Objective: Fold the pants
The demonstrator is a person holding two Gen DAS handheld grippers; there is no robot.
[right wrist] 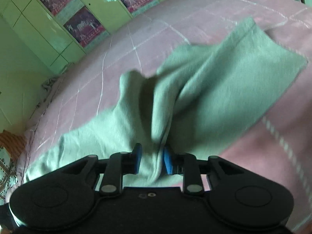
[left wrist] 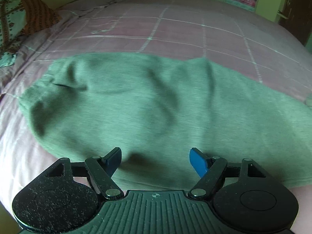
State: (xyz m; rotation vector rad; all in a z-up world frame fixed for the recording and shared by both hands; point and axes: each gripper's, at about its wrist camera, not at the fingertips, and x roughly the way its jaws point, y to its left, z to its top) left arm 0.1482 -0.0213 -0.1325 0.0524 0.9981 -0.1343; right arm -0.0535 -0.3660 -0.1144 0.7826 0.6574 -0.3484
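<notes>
One pants (left wrist: 136,107) | left tool (left wrist: 156,160) spread | right tool (right wrist: 152,160) pinching pants

Pink checked bedspread (left wrist: 175,29), green wardrobe (right wrist: 29,29) with posters (right wrist: 83,27), patterned pillow (left wrist: 7,23)

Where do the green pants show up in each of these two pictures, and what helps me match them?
Left wrist view: the pants lie flat across the middle, beyond the open left gripper.
Right wrist view: the pants bunch up at centre, pinched by the right gripper.
Shared landmark: the pink bedspread.
</notes>
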